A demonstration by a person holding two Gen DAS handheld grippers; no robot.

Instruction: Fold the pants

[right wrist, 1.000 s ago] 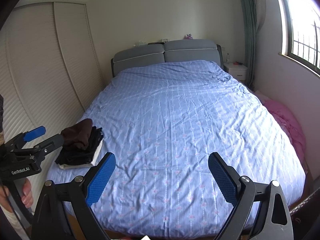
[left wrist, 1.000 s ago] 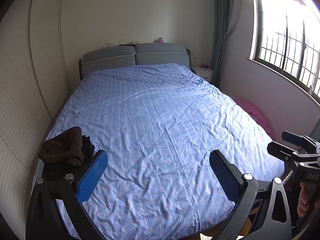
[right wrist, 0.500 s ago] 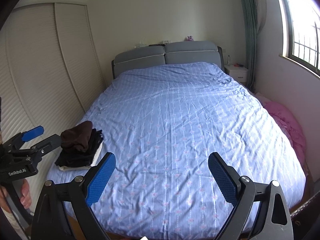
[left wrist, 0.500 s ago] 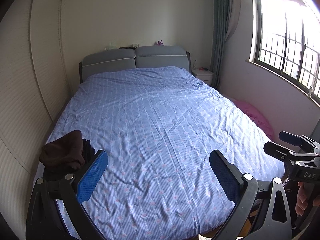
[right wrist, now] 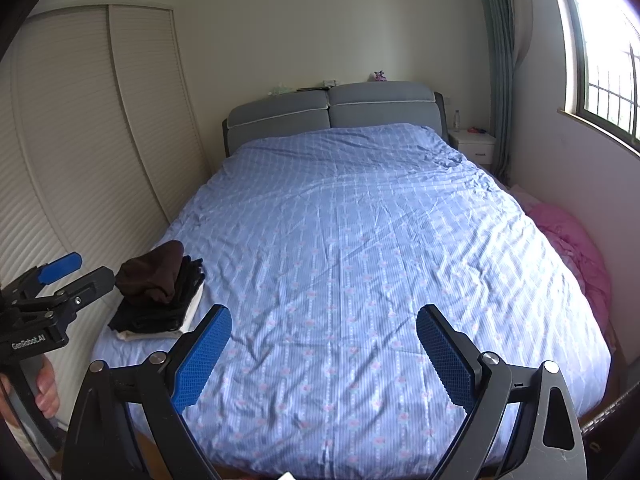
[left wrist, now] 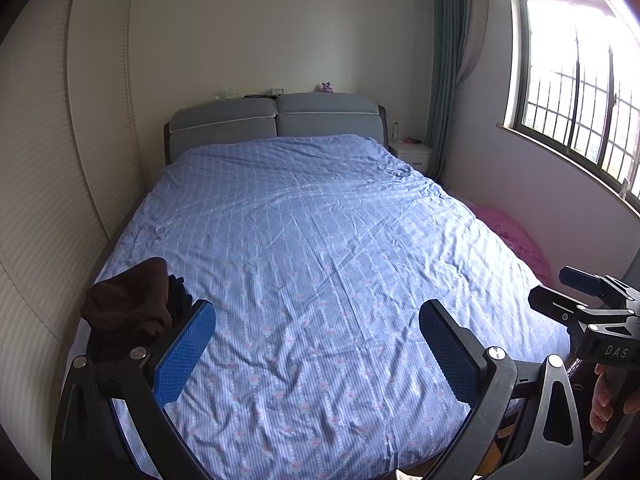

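Observation:
A stack of folded dark pants [right wrist: 160, 300] lies at the near left corner of the bed [right wrist: 360, 260], with a brown garment [right wrist: 152, 272] on top and a white one at the bottom. The stack also shows in the left wrist view [left wrist: 132, 304], just beyond my left finger. My left gripper [left wrist: 316, 344] is open and empty above the foot of the bed. My right gripper [right wrist: 324, 352] is open and empty too, to the right of the left one. Each gripper appears at the edge of the other's view.
The bed has a blue patterned cover [left wrist: 320, 240] and a grey headboard [left wrist: 276, 120]. Louvred wardrobe doors [right wrist: 80, 160] stand on the left. Pink bedding [right wrist: 572, 248] lies on the floor on the right under a window [left wrist: 580, 92]. A white nightstand [right wrist: 472, 144] is at the back right.
Both grippers have pulled back and risen slightly from the bed, so the bed looks farther away. Both stay open and empty.

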